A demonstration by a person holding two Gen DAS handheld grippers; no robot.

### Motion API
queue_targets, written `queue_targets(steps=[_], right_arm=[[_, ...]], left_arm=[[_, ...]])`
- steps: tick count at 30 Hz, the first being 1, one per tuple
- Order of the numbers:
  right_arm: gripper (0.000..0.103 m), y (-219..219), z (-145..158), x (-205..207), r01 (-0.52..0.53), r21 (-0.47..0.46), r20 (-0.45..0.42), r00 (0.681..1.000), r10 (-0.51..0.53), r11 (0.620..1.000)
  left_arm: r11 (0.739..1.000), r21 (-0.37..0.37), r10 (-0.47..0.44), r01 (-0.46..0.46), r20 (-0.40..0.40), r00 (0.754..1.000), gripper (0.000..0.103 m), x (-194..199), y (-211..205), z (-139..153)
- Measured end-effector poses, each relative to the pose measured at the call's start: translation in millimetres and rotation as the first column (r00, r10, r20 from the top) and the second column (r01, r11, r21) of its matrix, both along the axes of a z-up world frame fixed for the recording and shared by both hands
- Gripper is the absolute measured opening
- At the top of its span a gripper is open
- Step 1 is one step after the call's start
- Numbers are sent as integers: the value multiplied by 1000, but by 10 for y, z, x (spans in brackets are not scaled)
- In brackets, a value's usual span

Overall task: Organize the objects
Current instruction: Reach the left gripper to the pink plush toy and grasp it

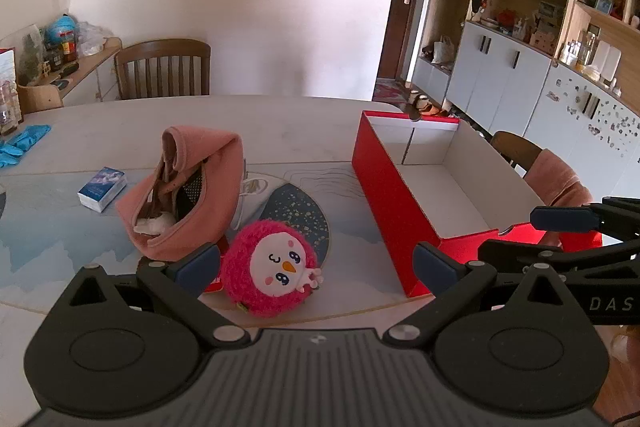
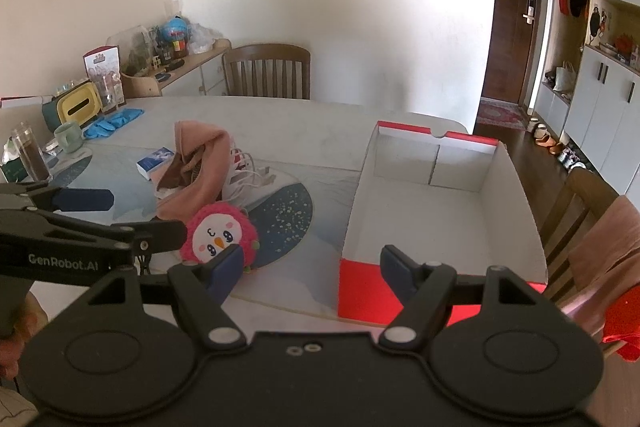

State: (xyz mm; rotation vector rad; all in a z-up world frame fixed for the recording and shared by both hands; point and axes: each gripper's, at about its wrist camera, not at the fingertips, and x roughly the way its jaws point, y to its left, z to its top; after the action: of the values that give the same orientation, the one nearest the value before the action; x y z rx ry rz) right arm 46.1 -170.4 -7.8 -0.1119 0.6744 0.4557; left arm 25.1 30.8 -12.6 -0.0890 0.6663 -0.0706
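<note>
A pink plush bird toy (image 1: 276, 269) lies on the table near its front edge, between the open fingers of my left gripper (image 1: 316, 267). It also shows in the right wrist view (image 2: 218, 237). A pink cloth pouch (image 1: 188, 195) stands just behind it, draped over a white shoe (image 1: 250, 197). A small blue-and-white box (image 1: 103, 188) lies left of the pouch. An open red box with a white inside (image 1: 384, 183) sits to the right, empty. My right gripper (image 2: 312, 267) is open and empty at that box's near left corner (image 2: 362, 291).
Blue gloves (image 2: 114, 123), a green mug (image 2: 69, 137), a dark jar (image 2: 31, 157) and a yellow tissue holder (image 2: 76, 107) sit at the table's far left. Wooden chairs stand behind the table (image 1: 164, 69) and at the right (image 2: 580, 211), with a pink cloth on it.
</note>
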Motion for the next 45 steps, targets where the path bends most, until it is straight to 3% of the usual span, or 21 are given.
queue_targets(steps=[14, 21, 30, 38, 45], right_arm=[[75, 232, 26, 127, 15, -19, 10, 1000, -15, 1000], [75, 228, 28, 227, 110, -27, 14, 994, -110, 994], [75, -31, -66, 458, 218, -65, -7, 976, -219, 974], [75, -432, -243, 829, 278, -112, -29, 959, -282, 954], [75, -798, -388, 1130, 314, -158, -34, 946, -323, 936]], left_arm=[[999, -35, -41, 42, 20, 999, 103, 211, 282, 40], [997, -17, -74, 75, 35, 997, 103, 359, 464, 7], [991, 26, -130, 130, -16, 991, 103, 594, 412, -292], [991, 94, -86, 99, -133, 987, 103, 894, 283, -757], [988, 138, -42, 69, -188, 981, 103, 1046, 185, -1019]])
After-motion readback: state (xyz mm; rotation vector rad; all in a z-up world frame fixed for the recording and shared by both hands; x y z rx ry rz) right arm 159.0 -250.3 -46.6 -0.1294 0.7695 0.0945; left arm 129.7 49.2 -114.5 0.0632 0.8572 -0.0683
